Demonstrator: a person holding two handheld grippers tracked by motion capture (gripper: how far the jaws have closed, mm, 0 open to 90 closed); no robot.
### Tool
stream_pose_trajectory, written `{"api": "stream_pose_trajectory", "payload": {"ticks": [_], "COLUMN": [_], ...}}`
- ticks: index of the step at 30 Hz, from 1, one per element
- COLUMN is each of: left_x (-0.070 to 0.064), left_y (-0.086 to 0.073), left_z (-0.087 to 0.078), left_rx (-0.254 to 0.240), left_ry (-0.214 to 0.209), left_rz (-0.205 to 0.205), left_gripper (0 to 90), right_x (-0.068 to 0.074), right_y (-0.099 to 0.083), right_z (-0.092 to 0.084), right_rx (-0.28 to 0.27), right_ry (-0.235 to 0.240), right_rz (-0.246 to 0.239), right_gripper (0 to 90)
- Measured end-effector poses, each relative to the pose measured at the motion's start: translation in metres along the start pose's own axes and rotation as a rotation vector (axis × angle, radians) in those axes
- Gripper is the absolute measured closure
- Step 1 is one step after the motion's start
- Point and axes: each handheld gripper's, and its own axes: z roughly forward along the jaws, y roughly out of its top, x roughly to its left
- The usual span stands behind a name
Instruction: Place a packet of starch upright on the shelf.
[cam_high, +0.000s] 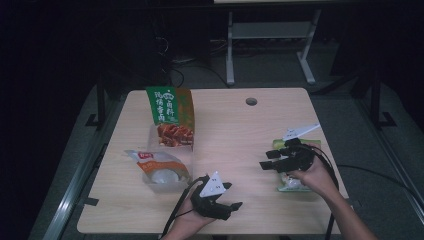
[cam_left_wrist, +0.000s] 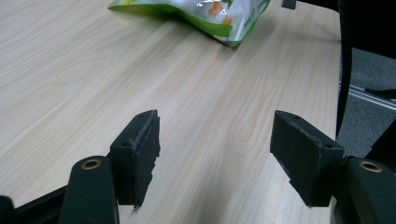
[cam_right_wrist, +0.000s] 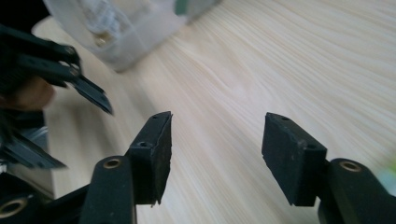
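1. left gripper (cam_high: 235, 204) sits low near the table's (cam_high: 235, 130) front edge, jaws wide apart, nothing between them.
2. right gripper (cam_high: 266, 161) hovers just left of the green snack bag (cam_high: 290, 184), jaws spread, empty. the bag lies at the right edge under the hand.
3. judgement: next pick prob. the clear pouch (cam_high: 161, 170) or green-orange packet (cam_high: 171, 116); come in low, jaws straddling an edge, close slow so film doesn't slip.

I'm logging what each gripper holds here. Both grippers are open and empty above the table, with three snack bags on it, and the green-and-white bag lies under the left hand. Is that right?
Not quite: the green-and-white bag lies under the right hand, as the high view shows. The rest holds: the left gripper and the right gripper are open and empty above the table, with three bags on it.
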Motion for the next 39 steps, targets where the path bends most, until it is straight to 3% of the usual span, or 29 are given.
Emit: {"api": "stream_pose_trajectory", "payload": {"ticks": [17, 21, 27, 29, 37, 39], "left_x": [0.000, 0.000, -0.001, -0.002, -0.002, -0.002], "left_y": [-0.001, -0.001, -0.002, -0.002, -0.002, -0.002], "left_z": [0.002, 0.003, 0.005, 0.006, 0.005, 0.005], "left_rx": [-0.006, 0.002, 0.001, 0.000, -0.001, 0.000], "left_ry": [0.003, -0.002, -0.007, -0.007, -0.007, -0.007], "left_rz": [-0.006, -0.003, -0.007, -0.007, -0.010, -0.013], "left_gripper": [29.0, 29.0, 28.9, 28.8, 28.8, 28.8], "right_x": [-0.044, -0.048, -0.050, -0.050, -0.045, -0.044], "right_y": [-0.042, -0.055, -0.079, -0.084, -0.085, -0.086], "right_z": [-0.051, -0.058, -0.063, -0.063, -0.057, -0.055], "right_rx": [-0.015, 0.022, 0.050, 0.017, 0.002, -0.003], "right_ry": [-0.175, -0.201, -0.190, -0.186, -0.190, -0.167], "right_rz": [0.147, 0.179, 0.214, 0.216, 0.223, 0.233], "right_gripper": [39.5, 44.5, 54.2, 54.6, 54.4, 55.5]}}
